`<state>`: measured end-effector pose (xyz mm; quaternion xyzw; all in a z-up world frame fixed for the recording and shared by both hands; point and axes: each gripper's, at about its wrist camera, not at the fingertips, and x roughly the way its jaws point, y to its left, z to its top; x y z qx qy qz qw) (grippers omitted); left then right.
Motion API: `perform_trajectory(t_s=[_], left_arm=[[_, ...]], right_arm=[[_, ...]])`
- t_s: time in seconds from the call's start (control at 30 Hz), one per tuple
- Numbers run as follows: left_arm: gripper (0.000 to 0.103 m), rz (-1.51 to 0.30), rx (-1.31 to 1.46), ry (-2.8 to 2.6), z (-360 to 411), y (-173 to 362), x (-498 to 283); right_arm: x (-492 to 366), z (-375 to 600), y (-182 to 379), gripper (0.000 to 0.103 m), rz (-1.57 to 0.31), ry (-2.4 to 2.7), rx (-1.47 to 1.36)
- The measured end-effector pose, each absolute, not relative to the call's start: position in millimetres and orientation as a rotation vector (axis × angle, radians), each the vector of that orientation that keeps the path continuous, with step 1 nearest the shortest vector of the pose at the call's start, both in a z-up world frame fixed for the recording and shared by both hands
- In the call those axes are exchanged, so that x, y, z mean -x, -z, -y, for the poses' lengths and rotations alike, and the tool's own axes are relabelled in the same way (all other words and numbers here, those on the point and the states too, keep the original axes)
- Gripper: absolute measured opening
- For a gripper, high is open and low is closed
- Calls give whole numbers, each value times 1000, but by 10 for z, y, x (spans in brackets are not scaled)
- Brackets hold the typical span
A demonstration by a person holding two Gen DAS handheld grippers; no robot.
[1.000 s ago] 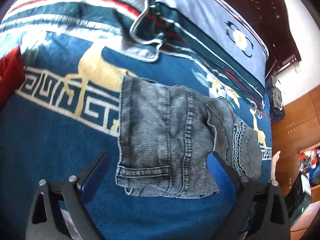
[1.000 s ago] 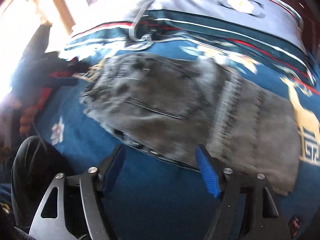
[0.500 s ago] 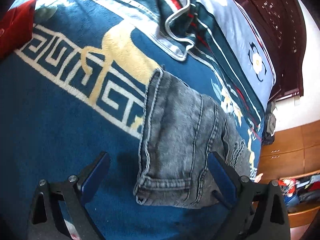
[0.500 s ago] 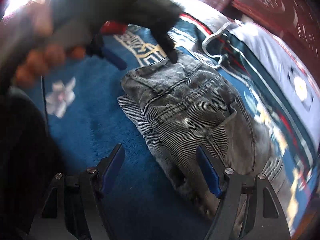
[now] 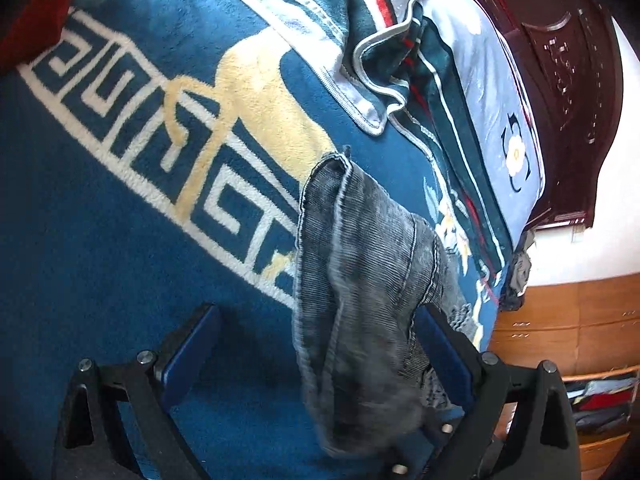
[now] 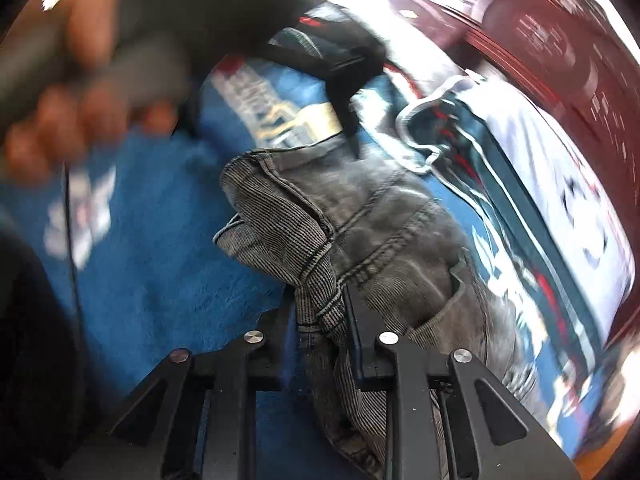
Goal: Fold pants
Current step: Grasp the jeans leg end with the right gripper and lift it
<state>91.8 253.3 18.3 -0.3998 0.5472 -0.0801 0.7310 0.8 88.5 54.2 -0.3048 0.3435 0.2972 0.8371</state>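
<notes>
Here, no readable writing anywhere.
Pants (image 5: 360, 280): grey denim, bunched on the bed's blue blanket (image 5: 120, 260).
Right claw (image 6: 320, 320): just closed, pinching the pants' edge.
Left claw (image 5: 316, 352): wide, straddling the pants.

Grey pants (image 5: 360, 280) lie bunched on a blue blanket (image 5: 100, 260) (white key pattern, a tan deer figure) covering the bed. The left gripper (image 5: 316, 340) stands spread wide, its blue fingers (image 5: 188, 352) either side of the near hem; the right one meets the cloth.
</notes>
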Motion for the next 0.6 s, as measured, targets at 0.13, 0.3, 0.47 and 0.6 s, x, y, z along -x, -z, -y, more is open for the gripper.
perform_trajectory(t_s=[0.13,0.3,0.47,0.6], left_arm=[[99,-1174,988,221,-2483,-156,-919],[98,-1174,995,253,-2325,-162,-998],[62,-1125,971,278,-2259,-243,-1047],[26,-1110,883,251,-2190,-365,-1052]], right_arm=[[-103,-713,-726,19,-749,-641,516],[-127,-639,-747,19,-768,-651,449],[-51,-649,-714,19,-774,-652,451],[-29,-632,-709,19,-781,-650,433]])
